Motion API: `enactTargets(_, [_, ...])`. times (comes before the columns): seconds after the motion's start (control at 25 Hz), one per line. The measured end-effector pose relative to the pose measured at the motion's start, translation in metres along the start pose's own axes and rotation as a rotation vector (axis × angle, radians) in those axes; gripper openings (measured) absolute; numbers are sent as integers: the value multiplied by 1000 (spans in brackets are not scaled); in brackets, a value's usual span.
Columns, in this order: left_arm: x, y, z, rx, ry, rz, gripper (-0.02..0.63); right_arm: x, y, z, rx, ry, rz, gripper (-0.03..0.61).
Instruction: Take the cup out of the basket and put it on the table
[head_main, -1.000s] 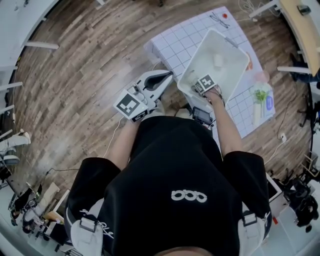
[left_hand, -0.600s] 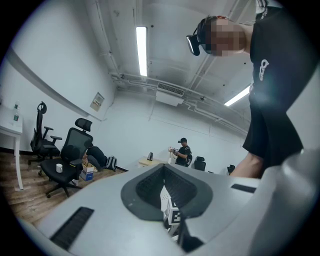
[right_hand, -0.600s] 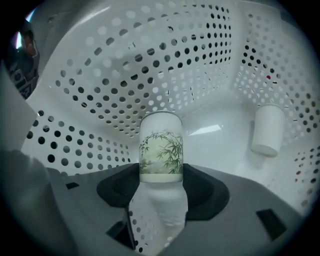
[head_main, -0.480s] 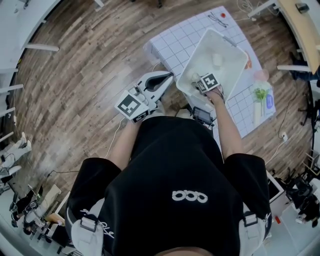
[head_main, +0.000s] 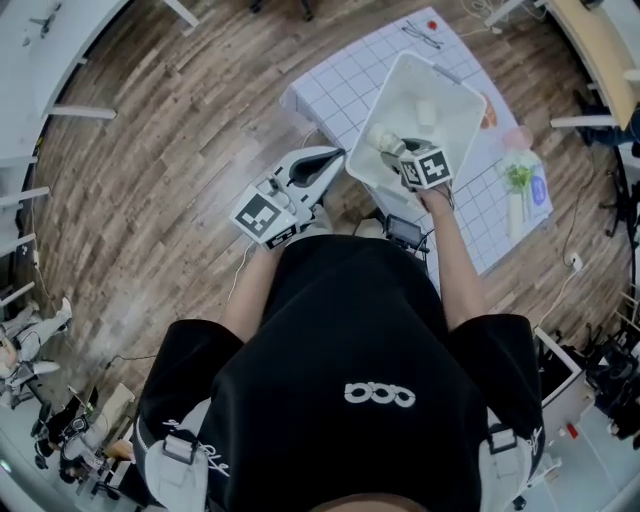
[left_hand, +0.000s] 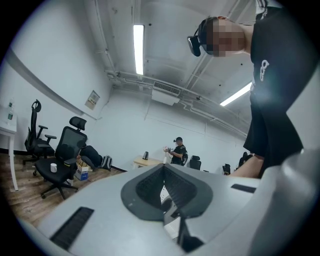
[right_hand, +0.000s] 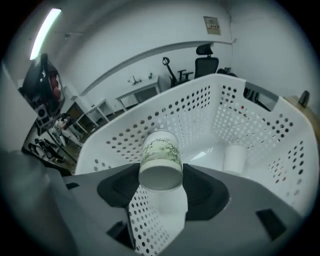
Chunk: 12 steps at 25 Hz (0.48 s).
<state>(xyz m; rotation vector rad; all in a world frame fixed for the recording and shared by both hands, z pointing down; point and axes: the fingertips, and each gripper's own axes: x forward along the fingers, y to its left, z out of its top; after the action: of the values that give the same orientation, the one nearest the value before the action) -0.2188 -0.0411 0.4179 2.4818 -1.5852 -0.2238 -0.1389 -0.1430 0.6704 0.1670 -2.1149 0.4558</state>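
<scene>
Clamping the bamboo-print cup (right_hand: 161, 157) by its sides, the right hand-held gripper (right_hand: 160, 184) holds it tilted at the near rim of the white perforated basket (right_hand: 200, 110), clear of the basket's floor. A plain white cup (right_hand: 235, 157) stands inside. The basket sits on the gridded tabletop (head_main: 340, 85). Left hand-held gripper (head_main: 335, 157): jaws together, empty, beside the tabletop's edge.
</scene>
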Motion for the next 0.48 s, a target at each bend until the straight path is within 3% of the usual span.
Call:
enactTargets(0.24, [17,-16,-3,5,22,-74,9,-74,8,30,9,-197,-68,272])
enactTargets(0.48, [54,-52,-7,16,65,-235,9,-165,4,34,47,-389,-199,272])
